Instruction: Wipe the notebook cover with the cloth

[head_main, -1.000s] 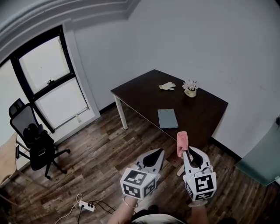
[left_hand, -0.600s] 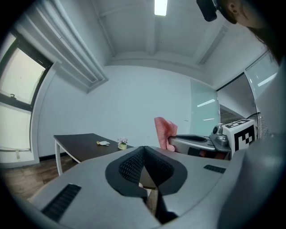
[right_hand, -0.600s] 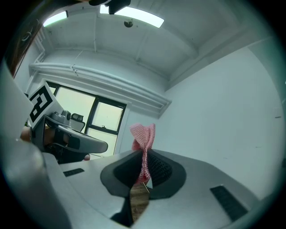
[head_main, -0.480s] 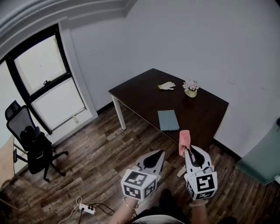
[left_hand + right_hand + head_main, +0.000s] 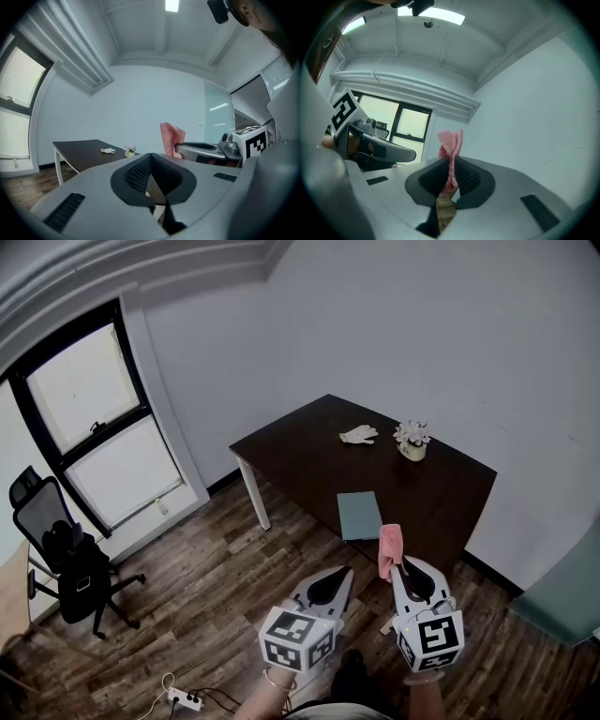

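**Pink cloth (image 5: 390, 549) in the right gripper (image 5: 401, 565), notebook (image 5: 359, 515) flat on the desk (image 5: 300, 446) ahead**

Right gripper: jaws clamped on the cloth. Fabric pinched low between the two dark pads, the free end standing up past the tips and folded over at the top. Same hold in the right gripper view, with the cloth running up the middle of the gap and a pad pressed on it from each side.

Left gripper (image 5: 340, 572): jaws together, pads meeting at the tips, nothing held between them. Just to the left of the right jaws and at about the same height. Both pairs of jaws up in the air over the wooden floor (image 5: 216, 596), resting on no surface.

Notebook: grey-green, closed, lying flat near the desk edge closest to the jaws. Ahead of the right jaws and well apart from them. In the head view just beyond the top of the cloth, but not touching it.

Farther beyond the jaws, past the notebook, on the far part of the desk: a small flower pot (image 5: 411, 439) and, to its left, a crumpled pale glove (image 5: 358, 434), the two near each other but apart.

Well off to the left of the left jaws: a black-framed window (image 5: 103, 437) and a black office chair (image 5: 66, 563). On the floor, below and left of the left jaws: a white power strip (image 5: 183, 698) with its cord.
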